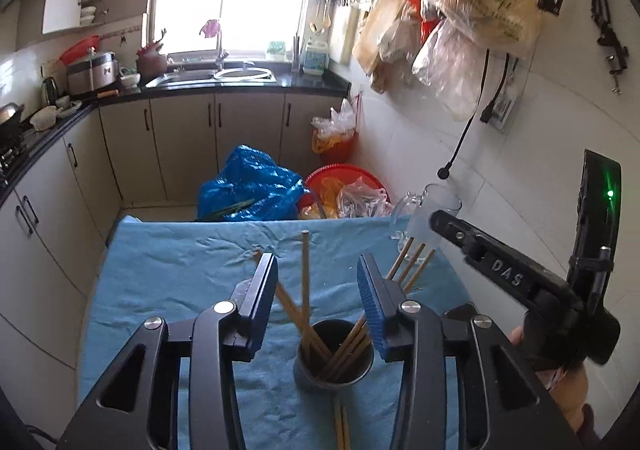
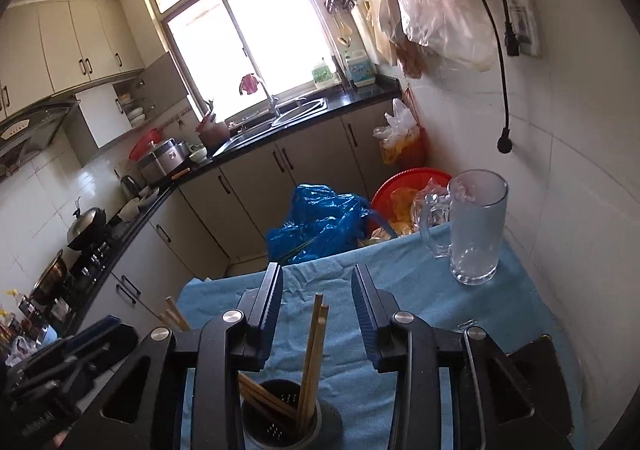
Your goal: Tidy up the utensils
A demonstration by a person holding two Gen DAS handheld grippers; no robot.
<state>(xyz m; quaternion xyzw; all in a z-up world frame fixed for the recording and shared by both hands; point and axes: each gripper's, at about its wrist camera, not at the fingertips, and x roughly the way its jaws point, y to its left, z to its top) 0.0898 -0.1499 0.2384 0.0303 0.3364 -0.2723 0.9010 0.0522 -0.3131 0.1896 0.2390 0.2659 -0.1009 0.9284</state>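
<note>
I see open blue cloth (image 2: 400, 290) between the dark cup (image 2: 280, 426) and the glass mug (image 2: 476, 226) at the far right corner. Chopsticks (image 1: 306, 282) fan upward from the cup, blocking approach from above.

left hand-held gripper (image 1: 318, 282): jaws apart, empty | right hand-held gripper (image 2: 317, 300): jaws apart, empty

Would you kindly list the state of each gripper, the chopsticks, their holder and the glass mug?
left gripper: open, holding nothing.
right gripper: open, holding nothing.
chopstick holder: upright on the blue cloth.
chopsticks: standing in the holder, leaning apart.
loose chopsticks: lying flat on the cloth.
glass mug: upright, empty.
</note>
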